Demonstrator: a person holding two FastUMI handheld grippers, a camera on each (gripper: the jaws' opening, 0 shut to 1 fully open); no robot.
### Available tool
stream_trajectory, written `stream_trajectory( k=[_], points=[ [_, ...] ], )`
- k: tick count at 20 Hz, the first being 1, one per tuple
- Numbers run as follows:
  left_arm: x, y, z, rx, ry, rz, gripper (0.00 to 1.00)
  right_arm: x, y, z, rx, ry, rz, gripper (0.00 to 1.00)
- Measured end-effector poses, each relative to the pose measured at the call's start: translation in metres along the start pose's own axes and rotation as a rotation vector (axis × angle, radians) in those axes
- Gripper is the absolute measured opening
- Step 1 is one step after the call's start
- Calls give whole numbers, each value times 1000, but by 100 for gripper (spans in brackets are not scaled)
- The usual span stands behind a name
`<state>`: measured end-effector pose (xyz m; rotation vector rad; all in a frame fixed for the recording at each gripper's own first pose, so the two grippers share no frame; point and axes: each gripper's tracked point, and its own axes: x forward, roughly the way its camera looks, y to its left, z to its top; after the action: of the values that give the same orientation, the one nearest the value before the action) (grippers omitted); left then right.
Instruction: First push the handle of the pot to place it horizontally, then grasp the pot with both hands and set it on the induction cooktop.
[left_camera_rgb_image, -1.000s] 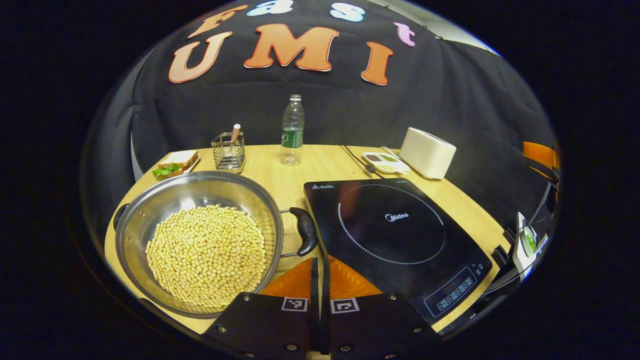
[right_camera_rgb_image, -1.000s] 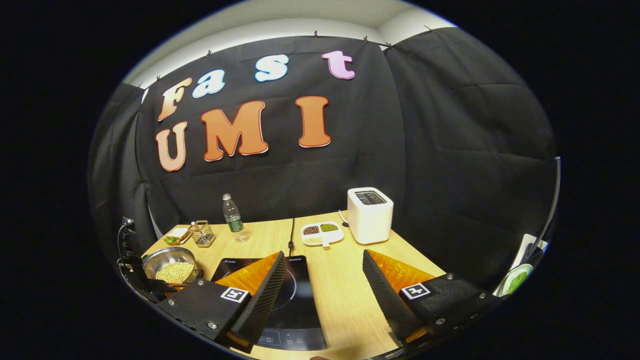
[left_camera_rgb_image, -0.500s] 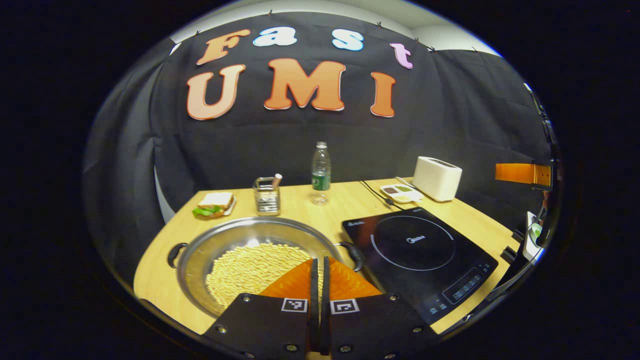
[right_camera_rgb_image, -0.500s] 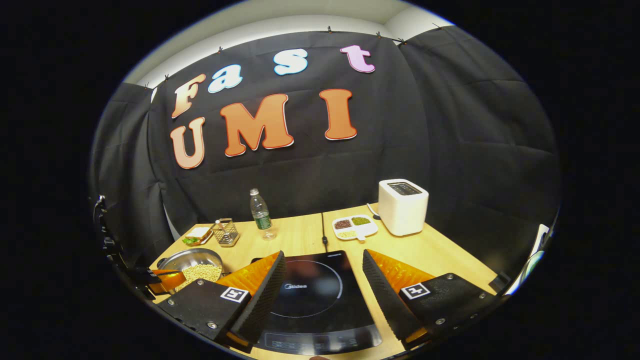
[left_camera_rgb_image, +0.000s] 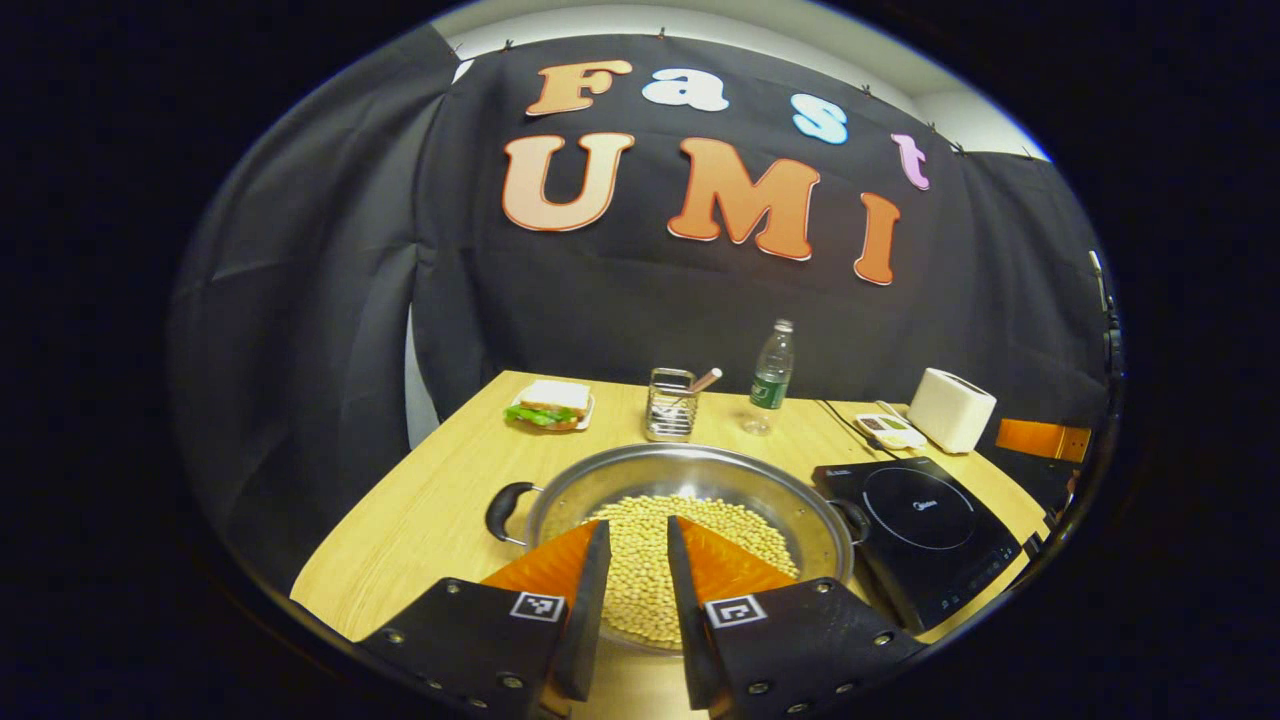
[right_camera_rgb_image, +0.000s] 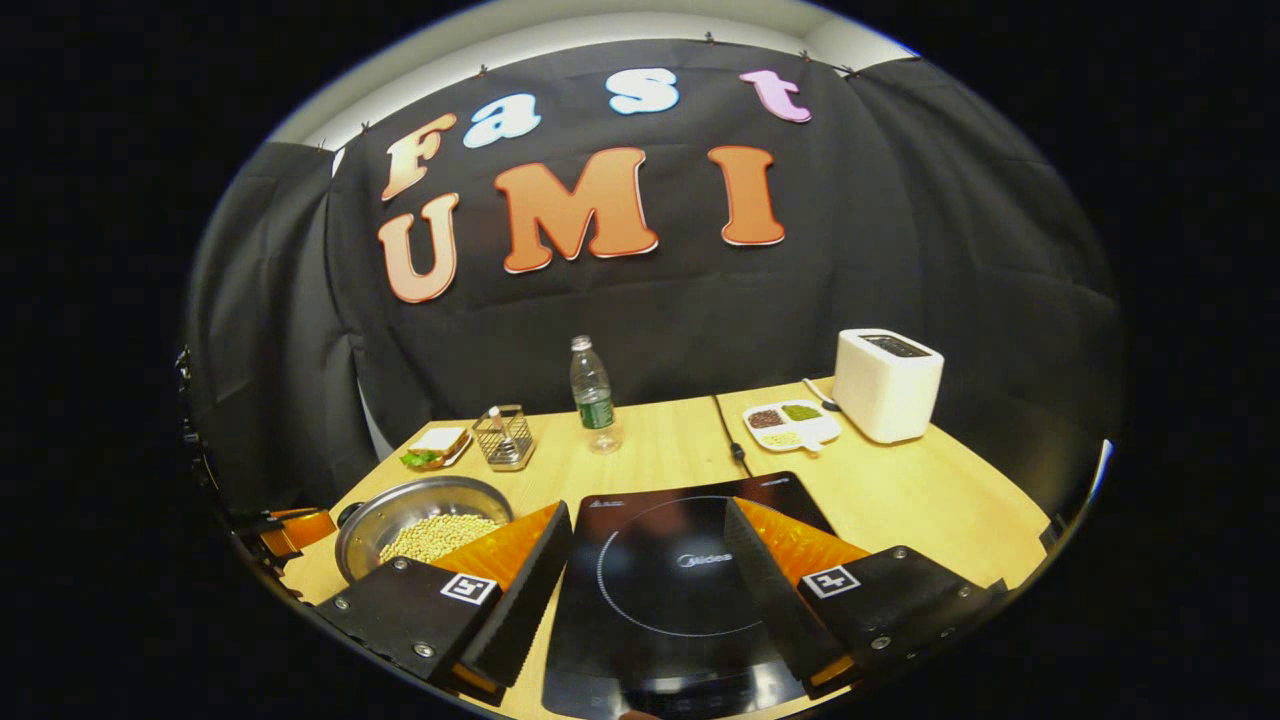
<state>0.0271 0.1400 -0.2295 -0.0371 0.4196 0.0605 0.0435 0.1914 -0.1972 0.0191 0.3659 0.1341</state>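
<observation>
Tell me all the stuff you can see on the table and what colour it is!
table: one, light wood, under everything
pot: one, silver with black handles, left of the cooktop
beans: many, pale yellow, inside the pot
cooktop: one, black, near edge, middle
bottle: one, clear with green label, at the back
rack: one, wire metal, left of the bottle
sandwich: one, white bread with green leaf, back left corner
dish: one, white with dark, green and pale fillings, beside the toaster
toaster: one, white, back right
cord: one, black, behind the cooktop
left gripper: one, open, before the pot
right gripper: one, open, over the cooktop
</observation>
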Motion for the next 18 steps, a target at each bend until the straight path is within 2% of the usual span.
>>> stream_trajectory(
  k=[1, 3, 4, 5, 10, 18],
  points=[
    [5, 10, -1, 6, 2, 8, 42, 5, 9, -5, -6, 14, 6, 95],
    [13, 27, -2, 7, 10, 22, 45, 14, 30, -17, -22, 47, 21, 95],
    [18, 36, -4, 10, 12, 30, 55, 20, 40, -22, -27, 63, 33, 95],
    [21, 44, -6, 20, 18, 35, 77, 25, 50, -27, -28, 76, 46, 95],
    [50, 56, -18, 48, 85, -11, 78, 51, 80, -56, -40, 161, 48, 96],
    [76, 76, -37, 102, 158, 18, 78, 75, 101, -85, -52, 247, 53, 96]
  ],
)
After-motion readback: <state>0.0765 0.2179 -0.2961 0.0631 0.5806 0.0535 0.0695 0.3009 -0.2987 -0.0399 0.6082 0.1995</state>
